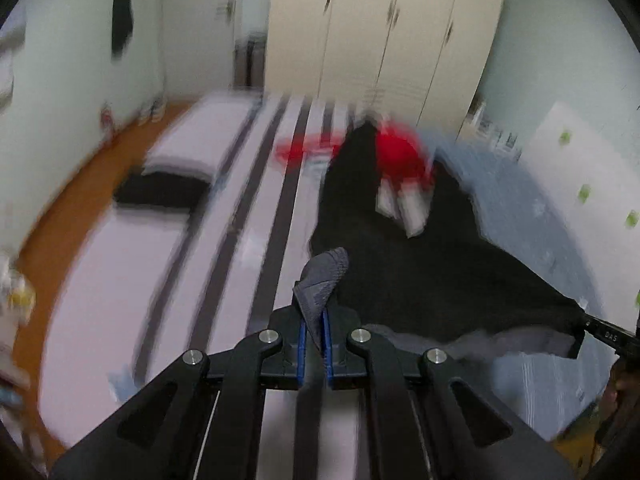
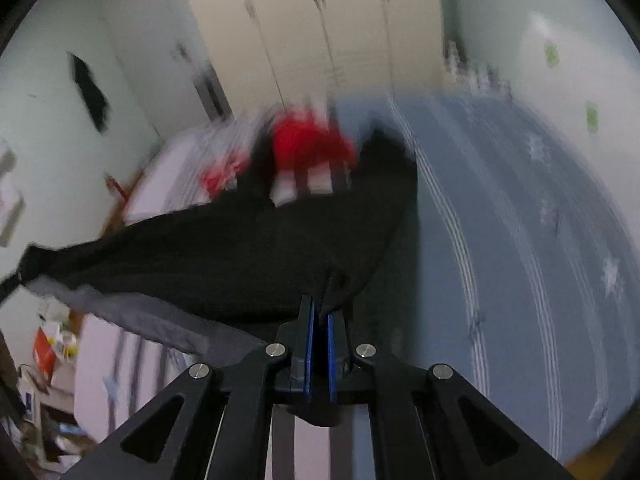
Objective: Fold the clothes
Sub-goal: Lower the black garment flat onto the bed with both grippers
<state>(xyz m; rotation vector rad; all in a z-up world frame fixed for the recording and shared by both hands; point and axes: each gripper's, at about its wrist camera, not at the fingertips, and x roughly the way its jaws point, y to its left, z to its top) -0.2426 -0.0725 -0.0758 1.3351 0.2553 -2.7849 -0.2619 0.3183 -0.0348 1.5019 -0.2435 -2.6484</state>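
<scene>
both tongs are clamped on the black garment (image 1: pixel 420 264), which hangs stretched between them over the bed (image 1: pixel 132 280): the left gripper (image 1: pixel 314 320) pinches a grey knit edge, the right gripper (image 2: pixel 320 316) a black corner. each bite looks small, so a hard pull could slip a corner free and let the cloth sag. the far end lies near the red clothes (image 1: pixel 400 156) and could drag them along. both views are motion-blurred. the left view shows a folded dark piece (image 1: pixel 160 192) by the pillow (image 1: pixel 200 136); the right view shows the blue quilt (image 2: pixel 520 220) and floor clutter (image 2: pixel 52 344).
</scene>
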